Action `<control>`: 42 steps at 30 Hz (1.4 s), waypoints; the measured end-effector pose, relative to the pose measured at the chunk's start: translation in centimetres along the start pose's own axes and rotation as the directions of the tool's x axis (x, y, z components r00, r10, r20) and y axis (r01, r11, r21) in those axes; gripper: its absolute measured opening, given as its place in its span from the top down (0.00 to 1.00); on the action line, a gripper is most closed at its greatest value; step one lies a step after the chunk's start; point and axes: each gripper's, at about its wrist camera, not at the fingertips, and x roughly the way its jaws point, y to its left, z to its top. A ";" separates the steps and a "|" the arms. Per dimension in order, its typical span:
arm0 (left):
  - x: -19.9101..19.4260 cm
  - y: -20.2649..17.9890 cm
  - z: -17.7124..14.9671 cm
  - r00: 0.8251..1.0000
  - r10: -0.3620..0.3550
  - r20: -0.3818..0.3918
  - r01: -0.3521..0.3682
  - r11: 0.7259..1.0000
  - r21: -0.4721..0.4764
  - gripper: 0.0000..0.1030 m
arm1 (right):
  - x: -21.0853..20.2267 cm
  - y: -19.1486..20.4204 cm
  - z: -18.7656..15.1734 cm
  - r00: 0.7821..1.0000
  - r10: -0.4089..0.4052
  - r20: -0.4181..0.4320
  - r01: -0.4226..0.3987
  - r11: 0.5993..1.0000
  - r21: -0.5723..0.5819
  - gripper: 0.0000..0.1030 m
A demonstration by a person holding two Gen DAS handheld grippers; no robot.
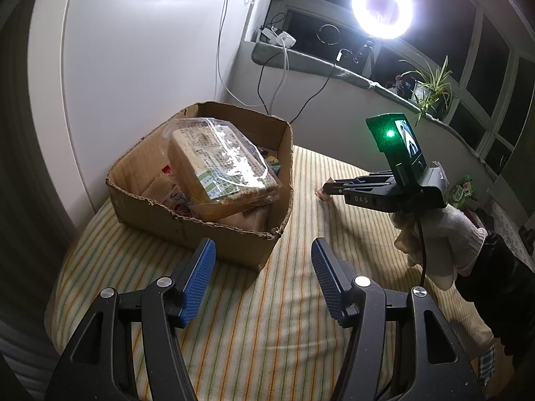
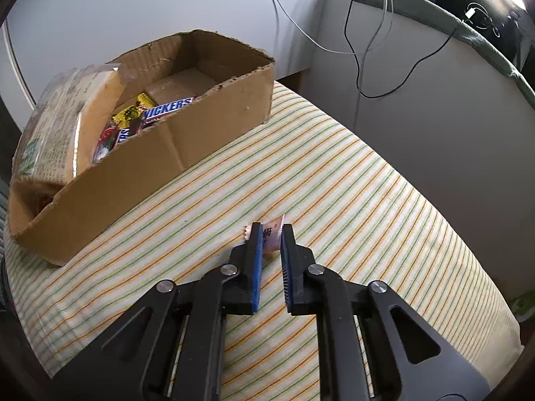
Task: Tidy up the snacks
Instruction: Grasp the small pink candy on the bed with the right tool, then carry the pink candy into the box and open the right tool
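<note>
Between the blue pads [image 2: 257,250] of the right claw [image 2: 271,239]: a small pink-wrapped snack [image 2: 270,235], pinched narrow, crimped end poking out to the left. Sat on or just above the striped cloth [image 2: 351,173], well apart from the cardboard box [image 2: 143,173]; whether lifted clear could not be told. From the left wrist view, seen as a pink scrap [image 1: 322,194] at the tip of the right claw [image 1: 329,188], gloved hand [image 1: 444,234] behind it.

Box already part filled: a big clear-wrapped pack [image 1: 217,163] leaning against one end and rising over the rim, chocolate bars [image 2: 167,108] and other wrappers lower down, bare cardboard floor at the far end.

Left claw [image 1: 262,260] stood wide and empty, hanging over the cloth just before the box's near corner.

Step in hand, by judgement: pick-up of a loose snack, grip made, carry not yet done. Next called for a lift off the cloth, a swing over the box's near wall, and a release above the bare far end. Small slick wrapper, so likely to slip if tilted.
</note>
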 end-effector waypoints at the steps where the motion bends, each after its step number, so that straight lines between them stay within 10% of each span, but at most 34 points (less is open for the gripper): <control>1: 0.0 0.0 0.0 1.000 -0.002 0.000 0.002 1.000 -0.002 0.42 | -0.2 0.1 0.0 1.000 0.016 0.002 -0.016 1.000 0.005 0.94; 37: -0.2 0.9 0.2 0.998 0.061 0.003 -0.061 0.998 0.020 0.42 | -1.7 6.5 10.0 0.980 0.131 0.151 -0.126 0.991 -0.046 0.95; 42: -0.2 0.8 0.3 0.997 0.073 0.009 -0.073 0.997 0.024 0.43 | -1.7 6.9 9.8 0.979 0.133 0.152 -0.128 0.991 -0.043 0.80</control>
